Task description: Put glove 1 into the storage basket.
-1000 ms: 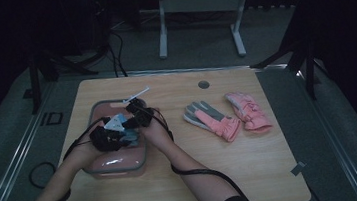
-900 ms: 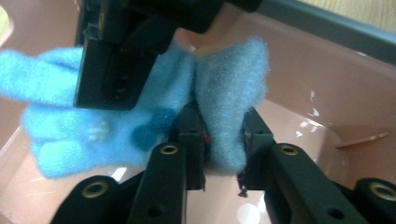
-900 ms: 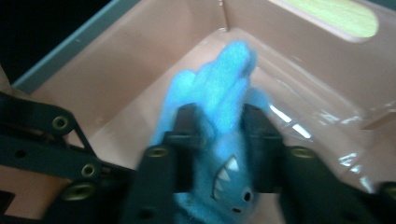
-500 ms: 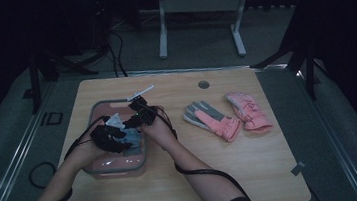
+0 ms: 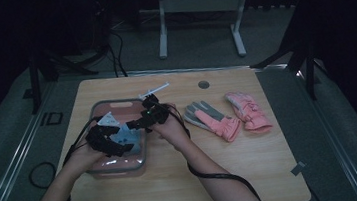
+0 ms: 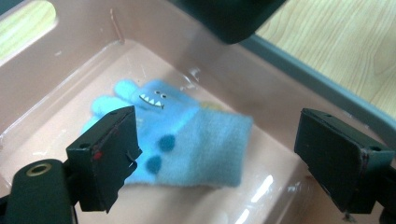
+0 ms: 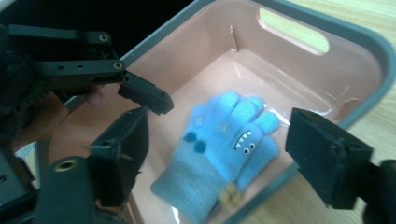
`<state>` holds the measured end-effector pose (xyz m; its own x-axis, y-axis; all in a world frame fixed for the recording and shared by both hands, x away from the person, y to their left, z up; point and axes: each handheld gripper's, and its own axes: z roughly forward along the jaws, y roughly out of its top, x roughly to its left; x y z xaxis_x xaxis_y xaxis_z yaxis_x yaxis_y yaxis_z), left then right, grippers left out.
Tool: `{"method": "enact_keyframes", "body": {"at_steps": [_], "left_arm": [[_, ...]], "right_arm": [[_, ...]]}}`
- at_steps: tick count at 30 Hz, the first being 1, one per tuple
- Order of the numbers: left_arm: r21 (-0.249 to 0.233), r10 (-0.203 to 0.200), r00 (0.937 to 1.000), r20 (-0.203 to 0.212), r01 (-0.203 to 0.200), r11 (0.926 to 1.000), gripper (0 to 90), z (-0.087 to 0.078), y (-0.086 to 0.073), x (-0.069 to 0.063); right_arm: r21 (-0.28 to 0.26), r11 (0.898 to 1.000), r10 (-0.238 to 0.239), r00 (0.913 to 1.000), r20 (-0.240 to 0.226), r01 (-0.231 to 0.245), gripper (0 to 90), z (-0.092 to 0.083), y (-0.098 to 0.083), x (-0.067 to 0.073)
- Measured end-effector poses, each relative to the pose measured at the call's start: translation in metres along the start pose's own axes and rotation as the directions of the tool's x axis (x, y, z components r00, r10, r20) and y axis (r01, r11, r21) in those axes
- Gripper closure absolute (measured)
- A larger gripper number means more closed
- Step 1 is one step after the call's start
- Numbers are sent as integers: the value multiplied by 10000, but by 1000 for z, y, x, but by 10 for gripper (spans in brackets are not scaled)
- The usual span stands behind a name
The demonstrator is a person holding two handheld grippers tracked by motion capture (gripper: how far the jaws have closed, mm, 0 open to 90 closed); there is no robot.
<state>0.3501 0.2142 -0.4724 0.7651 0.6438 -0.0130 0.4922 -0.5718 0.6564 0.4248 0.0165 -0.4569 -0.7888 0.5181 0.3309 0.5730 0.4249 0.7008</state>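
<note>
A light blue knitted glove [image 6: 196, 140] with a toothy monster face lies flat on the floor of a pink bin [image 5: 98, 110] with a grey rim. My left gripper [image 6: 224, 158] hangs over it, its jaws having just been opening, and stands open with its pads [image 6: 105, 156] clear of the glove [image 7: 219, 144]. My right gripper [image 7: 224, 149] has also just been opening and is open above the bin's near rim [image 7: 327, 32]. In the high view the left gripper [image 5: 113, 140] and right gripper [image 5: 143, 119] are both over the bin, with the glove [image 5: 126, 134] between them.
Two pink and grey gloves [image 5: 216, 121] [image 5: 248, 111] lie on the wooden table [image 5: 176, 191] to the right of the bin. A round grommet [image 5: 204, 84] sits near the far edge. A scrap of tape [image 5: 298, 168] lies at the near right corner.
Both pairs of jaws have opened and the blue glove now lies loose in the bin. The right gripper has lifted and drawn slightly back to the right; the left has hardly moved.
</note>
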Motion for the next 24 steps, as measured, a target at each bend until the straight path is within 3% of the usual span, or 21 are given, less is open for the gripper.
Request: {"method": "enact_keyframes", "body": {"at_steps": [3,4,11,20,24], "left_arm": [[-179,37,9999,-117,-39,9998,136,-1,2,-3],[-531,18,9997,-239,-31,9986,136,-3,5,-8],[-1181,-394,9992,-47,385,9923,136,-9,21,-13],[-1568,-234,9996,124,251,9873,137,-10,41,-28],[-1692,3,9994,356,58,9856,136,-4,48,-45]], "right_arm": [[-71,9999,-79,10000,50,79,185,-7,-2,-1],[-282,9996,-5,10000,38,6,185,-17,-5,-3],[-511,9983,-259,9995,169,268,169,-37,-15,-11],[-590,9957,-685,9959,596,720,146,-54,-26,-17],[-611,9954,-684,9943,822,736,143,-69,-35,-27]]}}
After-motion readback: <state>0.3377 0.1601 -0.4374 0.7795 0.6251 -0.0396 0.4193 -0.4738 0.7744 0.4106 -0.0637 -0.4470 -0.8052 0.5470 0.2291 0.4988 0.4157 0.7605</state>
